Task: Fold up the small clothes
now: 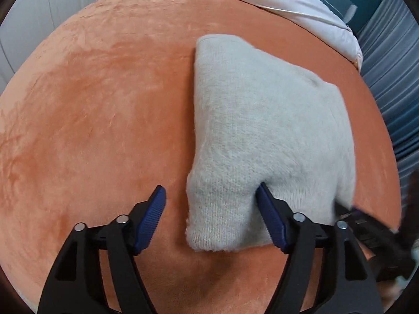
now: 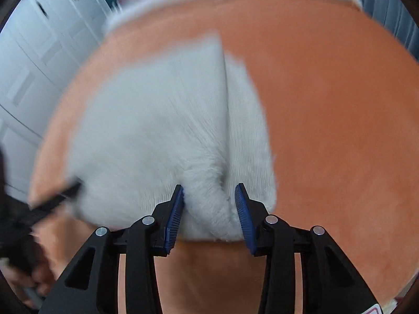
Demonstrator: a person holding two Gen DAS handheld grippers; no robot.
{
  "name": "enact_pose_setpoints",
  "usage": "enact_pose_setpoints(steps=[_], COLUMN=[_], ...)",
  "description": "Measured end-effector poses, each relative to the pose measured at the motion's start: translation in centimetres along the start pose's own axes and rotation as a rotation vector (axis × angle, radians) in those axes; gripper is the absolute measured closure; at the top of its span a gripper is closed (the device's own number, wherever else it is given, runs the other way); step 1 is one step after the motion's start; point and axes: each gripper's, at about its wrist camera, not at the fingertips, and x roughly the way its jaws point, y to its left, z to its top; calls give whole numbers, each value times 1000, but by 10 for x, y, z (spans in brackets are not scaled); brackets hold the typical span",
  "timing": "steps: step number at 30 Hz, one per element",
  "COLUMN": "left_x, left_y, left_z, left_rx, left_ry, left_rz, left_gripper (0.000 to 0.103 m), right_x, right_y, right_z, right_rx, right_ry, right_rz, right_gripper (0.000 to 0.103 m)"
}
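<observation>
A pale grey fuzzy knit garment [image 1: 262, 120] lies folded on the orange plush surface [image 1: 91, 117]. My left gripper [image 1: 210, 196] is open, its jaws straddling the garment's near left corner; the right finger presses against the knit. In the right wrist view, which is blurred, the same garment [image 2: 157, 120] shows a fold seam running up its right side. My right gripper [image 2: 209, 198] is open with the garment's near edge bulging between its jaws. The right gripper also shows in the left wrist view [image 1: 366, 225] at the garment's near right corner.
A white duvet [image 1: 301, 2] lies along the far edge of the orange surface. White cabinet doors [image 2: 34, 60] stand to the left, grey-blue curtain folds [image 1: 387, 86] to the right. Bare orange surface [image 2: 340, 130] extends right of the garment.
</observation>
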Motion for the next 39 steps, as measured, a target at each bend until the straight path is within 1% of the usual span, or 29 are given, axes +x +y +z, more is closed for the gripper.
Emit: enact_pose_setpoints(steps=[1,3,6,7,9,10,11,13,14,15,16,17,18,19,21,22,24,25,26,27,28,30,32,34,35,36,37,38,39], left_x=[-5,-18,-31,-34,-37,-36,-37,-31,-24,-16,-8,-5,-4,-7,-11,-10,-4,0,3,6,7,1,-9,-22,-24,-23,-18,-11,-4], left_y=[-2,-7,-14,-15,-16,-16,-15,-8,-4,0,5,9,12,13,12,12,15,17,18,18,15,10,7,2,-2,-6,-11,-14,-15], left_z=[-1,-3,-7,-9,-10,-10,-12,-13,-14,-14,-13,-13,-12,-11,-9,-8,-8,-7,-8,-8,-9,-11,-12,-14,-15,-15,-15,-15,-15], left_rx=[2,37,87,92,81,70,57,26,12,-4,-15,-19,-19,-14,19,41,45,33,22,23,32,49,53,56,64,78,103,119,123], left_ry=[-6,-37,-54,-57,-55,-50,-46,-26,-8,14,36,44,45,35,19,16,26,36,42,46,46,29,12,-17,-25,-28,-19,-3,13], left_rz=[6,40,67,71,62,57,50,31,27,33,38,38,40,42,72,90,90,82,75,77,90,112,110,87,86,96,124,146,154], left_gripper=[31,33,33,33,32,31,29,28,28,28,28,28,28,28,28,28,26,24,24,24,23,24,26,26,26,26,26,26,26], right_x=[0,-23,-62,-70,-79,-79,-75,-54,-36,-23,-13,-4,-5,-12,-38,-52,-55,-41,-18,-1,4,-11,-35,-66,-75,-78,-71,-53,-26], right_y=[1,12,17,16,5,-6,-19,-41,-43,-50,-54,-54,-49,-39,-24,-20,-23,-27,-32,-35,-35,-29,-22,-11,-8,-4,-1,3,1], right_z=[-4,-6,-18,-18,-14,-8,-3,7,21,21,18,16,15,14,10,4,-4,-7,-10,-13,-16,-12,-12,-15,-17,-19,-19,-13,-8], right_rx=[1,-17,0,2,39,76,117,190,216,239,257,263,262,234,185,177,172,171,160,145,133,127,127,96,85,70,49,26,1], right_ry=[-35,-67,-145,-168,-205,-204,-196,-124,-85,-48,-19,15,16,-6,-64,-100,-123,-94,-34,-1,-7,-20,-73,-168,-203,-216,-198,-150,-66], right_rz=[-15,-35,5,-5,-19,-17,-11,24,54,85,123,181,193,204,245,251,215,149,79,43,39,30,26,1,-8,-15,-30,-56,-94], right_gripper=[65,64,63,61,50,43,43,43,44,49,79,85,87,89,90,90,90,90,88,86,86,85,85,85,85,85,85,85,85])
